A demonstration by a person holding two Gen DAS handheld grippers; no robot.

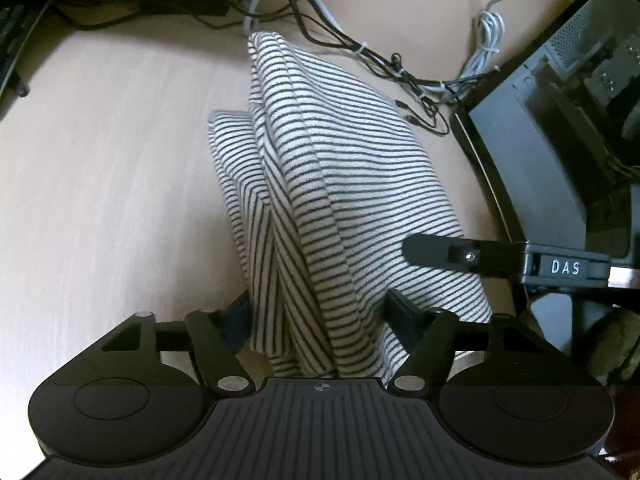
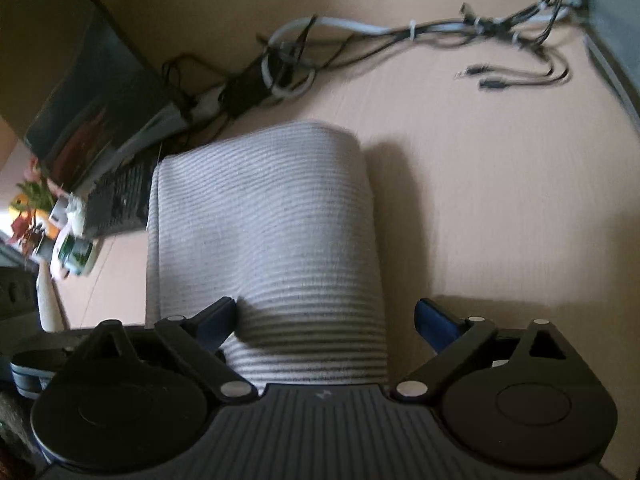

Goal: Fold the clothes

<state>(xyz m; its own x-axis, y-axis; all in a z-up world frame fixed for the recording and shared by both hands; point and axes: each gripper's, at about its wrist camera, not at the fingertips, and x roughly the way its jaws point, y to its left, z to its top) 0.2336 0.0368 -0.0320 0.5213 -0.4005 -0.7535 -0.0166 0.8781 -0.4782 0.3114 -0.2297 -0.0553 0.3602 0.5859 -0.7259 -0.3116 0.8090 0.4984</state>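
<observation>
A white garment with thin black stripes [image 1: 320, 184] lies folded on the light wooden table [image 1: 100, 180]. My left gripper [image 1: 316, 312] has its near end bunched between its two fingers, which press on the cloth from both sides. In the right wrist view the same garment [image 2: 264, 232] is a blurred folded rectangle. My right gripper [image 2: 326, 320] is open over its near edge, with the left finger [image 2: 218, 320] touching the cloth and the right finger [image 2: 434, 322] off it over the table. The right gripper's finger [image 1: 436, 254] also shows in the left wrist view, resting on the garment's right side.
A tangle of black and white cables [image 1: 360, 48] lies behind the garment. A dark computer case [image 1: 560, 120] stands at the right. A keyboard [image 2: 120, 196], a monitor [image 2: 80, 92] and small colourful items [image 2: 52, 224] are at the left of the right wrist view.
</observation>
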